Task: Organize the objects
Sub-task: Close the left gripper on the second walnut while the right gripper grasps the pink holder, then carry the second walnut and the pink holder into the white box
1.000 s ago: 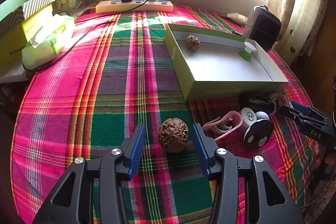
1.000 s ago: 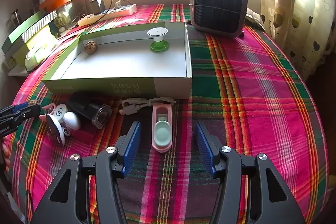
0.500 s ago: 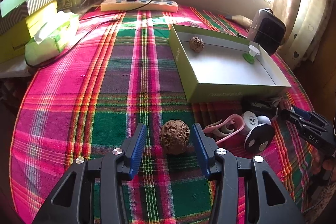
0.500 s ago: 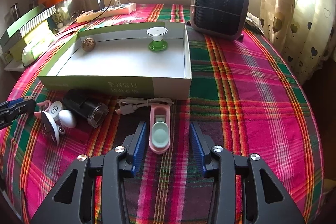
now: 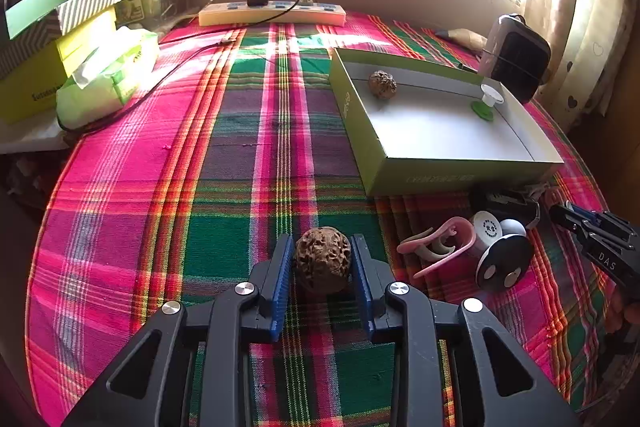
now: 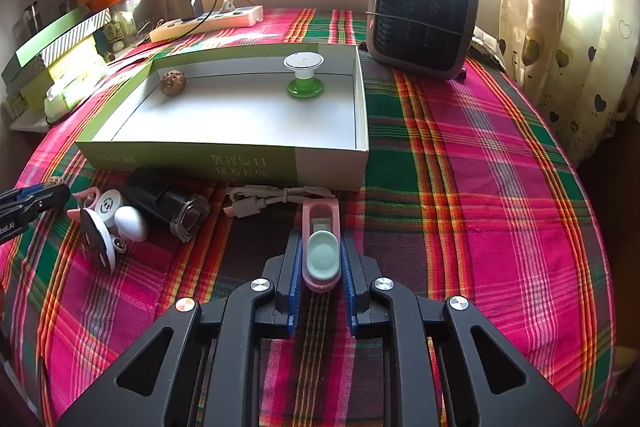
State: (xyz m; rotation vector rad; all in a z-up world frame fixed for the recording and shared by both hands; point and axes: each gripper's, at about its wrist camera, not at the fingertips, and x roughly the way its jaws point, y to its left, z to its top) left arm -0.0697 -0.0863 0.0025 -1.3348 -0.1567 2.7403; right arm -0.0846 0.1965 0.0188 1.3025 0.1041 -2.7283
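My left gripper [image 5: 322, 259] is shut on a brown wrinkled walnut [image 5: 322, 259] that rests on the plaid cloth. My right gripper [image 6: 320, 255] is shut on a pink case with a mint oval insert [image 6: 321, 247], also on the cloth. The shallow green box [image 5: 404, 183] [image 6: 224, 157] holds a second walnut [image 5: 382, 84] [image 6: 173, 81] and a green-and-white knob [image 5: 487, 101] [image 6: 304, 75].
In front of the box lie a black cylinder [image 6: 168, 205], a white cable [image 6: 276, 199], a white-and-black toy [image 6: 108, 227] [image 5: 500, 251] and a pink clip [image 5: 436, 247]. A grey fan heater [image 6: 422, 23], a power strip [image 5: 272, 13] and stacked boxes [image 5: 52, 67] stand behind.
Both grippers have closed: the left one onto the walnut, the right one onto the pink case. Both have moved slightly forward.
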